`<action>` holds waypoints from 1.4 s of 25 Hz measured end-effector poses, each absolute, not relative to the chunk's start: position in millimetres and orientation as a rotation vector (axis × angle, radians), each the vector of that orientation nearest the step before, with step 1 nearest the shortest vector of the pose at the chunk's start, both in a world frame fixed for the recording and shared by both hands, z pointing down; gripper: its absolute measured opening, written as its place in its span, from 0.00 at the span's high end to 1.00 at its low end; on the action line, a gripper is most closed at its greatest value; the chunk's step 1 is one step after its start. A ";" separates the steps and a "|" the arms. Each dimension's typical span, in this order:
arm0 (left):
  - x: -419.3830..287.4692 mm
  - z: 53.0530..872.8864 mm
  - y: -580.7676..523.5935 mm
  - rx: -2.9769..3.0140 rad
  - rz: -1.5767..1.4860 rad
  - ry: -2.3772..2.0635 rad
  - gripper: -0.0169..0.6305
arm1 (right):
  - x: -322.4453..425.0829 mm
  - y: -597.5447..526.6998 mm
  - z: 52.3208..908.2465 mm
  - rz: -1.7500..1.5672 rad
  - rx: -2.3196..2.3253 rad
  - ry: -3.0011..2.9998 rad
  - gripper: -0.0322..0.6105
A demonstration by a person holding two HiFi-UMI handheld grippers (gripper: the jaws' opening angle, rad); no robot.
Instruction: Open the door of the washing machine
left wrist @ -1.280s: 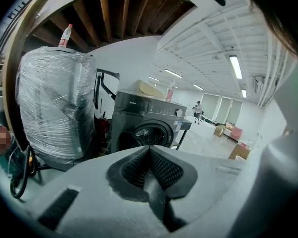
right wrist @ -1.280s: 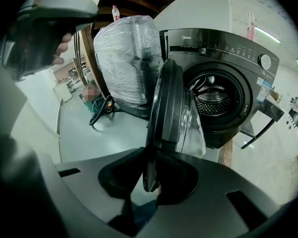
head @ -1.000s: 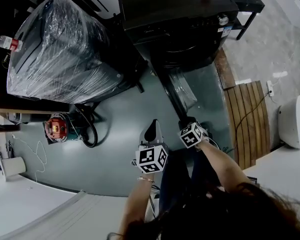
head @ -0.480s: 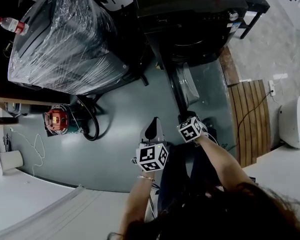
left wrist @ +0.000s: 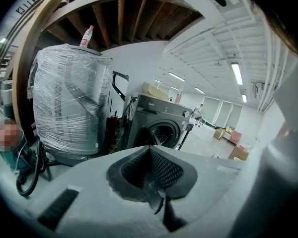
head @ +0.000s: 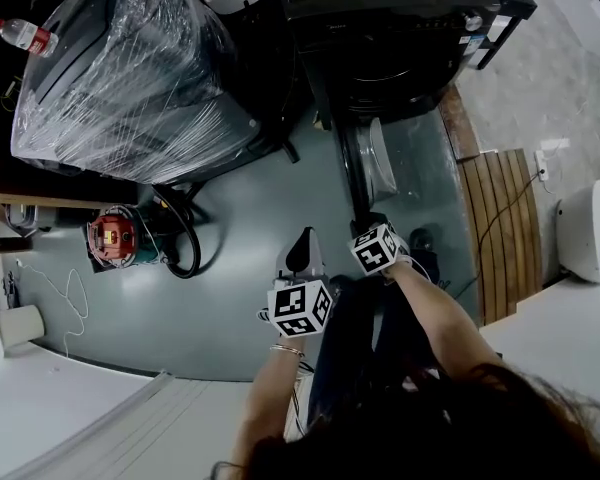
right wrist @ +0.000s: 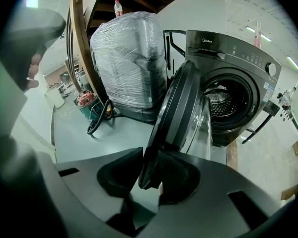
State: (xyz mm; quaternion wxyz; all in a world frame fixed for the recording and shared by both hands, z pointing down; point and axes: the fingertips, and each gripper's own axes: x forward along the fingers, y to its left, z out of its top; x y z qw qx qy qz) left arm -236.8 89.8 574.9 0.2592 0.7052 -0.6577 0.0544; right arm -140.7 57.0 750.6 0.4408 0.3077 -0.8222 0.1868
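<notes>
1. Door position: the round, dark-rimmed glass door of the black front-loading washing machine stands swung wide. It is seen edge-on, its rim running toward 12 o'clock from the right tool.
2. The right tool's jaws are opening. The door's free edge is between them, with a gap showing on its left side.
3. The left tool, jaws together and empty, sits at 8 o'clock of the right tool in the head view, farther from the door.
4. The task looks done, so the next move is likely a straight retreat toward 6 o'clock, along the rim's line.
</notes>
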 end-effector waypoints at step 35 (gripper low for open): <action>-367.9 568.0 109.0 1.568 0.063 -2.045 0.95 | -271.4 70.8 755.0 0.584 0.686 -2.059 0.79</action>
